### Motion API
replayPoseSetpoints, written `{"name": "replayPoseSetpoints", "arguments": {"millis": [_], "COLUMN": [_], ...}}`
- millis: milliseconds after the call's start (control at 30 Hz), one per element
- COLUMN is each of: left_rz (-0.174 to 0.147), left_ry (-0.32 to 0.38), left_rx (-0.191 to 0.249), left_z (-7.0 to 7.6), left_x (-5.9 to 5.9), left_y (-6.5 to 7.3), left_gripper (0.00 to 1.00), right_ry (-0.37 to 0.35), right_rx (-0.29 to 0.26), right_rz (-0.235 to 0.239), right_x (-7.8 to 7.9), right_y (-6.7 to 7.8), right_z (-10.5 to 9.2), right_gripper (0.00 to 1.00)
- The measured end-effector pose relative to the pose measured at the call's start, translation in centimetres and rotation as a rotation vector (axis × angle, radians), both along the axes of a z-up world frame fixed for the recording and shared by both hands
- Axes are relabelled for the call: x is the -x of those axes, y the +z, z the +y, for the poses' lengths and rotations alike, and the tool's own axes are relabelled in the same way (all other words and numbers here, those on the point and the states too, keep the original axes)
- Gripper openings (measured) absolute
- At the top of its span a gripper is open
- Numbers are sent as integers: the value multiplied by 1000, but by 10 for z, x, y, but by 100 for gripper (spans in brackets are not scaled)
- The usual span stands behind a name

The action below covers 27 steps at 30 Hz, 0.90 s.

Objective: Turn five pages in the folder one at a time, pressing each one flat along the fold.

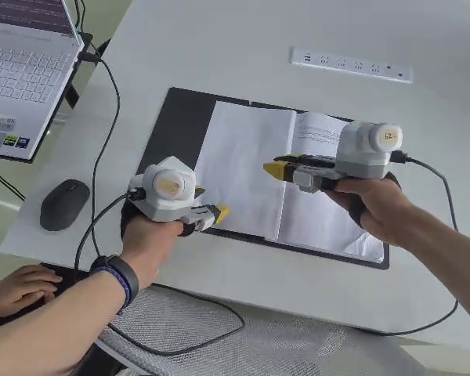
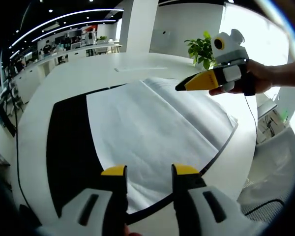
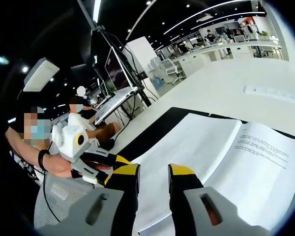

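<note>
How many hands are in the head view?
3. Left hand holds the left tool by the folder's near-left corner; right hand holds the right tool above the fold; a third hand lies at lower left, near the mouse. Others may sit out of frame.

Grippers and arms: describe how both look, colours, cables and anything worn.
The left gripper and right gripper have rounded white-grey housings and grey jaws tipped yellow, with a black cable running from each. The left wrist wears a dark wristband with a blue edge. The forearms are unsleeved.
</note>
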<state>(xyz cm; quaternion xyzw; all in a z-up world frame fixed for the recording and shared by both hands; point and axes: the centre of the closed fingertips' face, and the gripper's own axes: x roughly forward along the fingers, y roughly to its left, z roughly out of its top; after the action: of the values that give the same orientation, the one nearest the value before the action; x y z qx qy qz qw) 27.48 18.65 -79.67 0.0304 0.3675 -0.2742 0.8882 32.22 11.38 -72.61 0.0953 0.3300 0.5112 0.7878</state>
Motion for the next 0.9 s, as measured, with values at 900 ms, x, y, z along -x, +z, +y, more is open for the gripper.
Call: {"name": "replayPoseSetpoints", "arguments": {"millis": [900], "left_rz": [-33], "left_ry": [32], "left_rx": [-153], "left_z": [26], "left_x": [2], "left_y": [-12], "left_gripper": [0], "right_ry": [23], "right_rx": [-6], "right_rz": [15], "right_x": [-7], "right_y": [-19], "right_z": [6], "right_gripper": [20]}}
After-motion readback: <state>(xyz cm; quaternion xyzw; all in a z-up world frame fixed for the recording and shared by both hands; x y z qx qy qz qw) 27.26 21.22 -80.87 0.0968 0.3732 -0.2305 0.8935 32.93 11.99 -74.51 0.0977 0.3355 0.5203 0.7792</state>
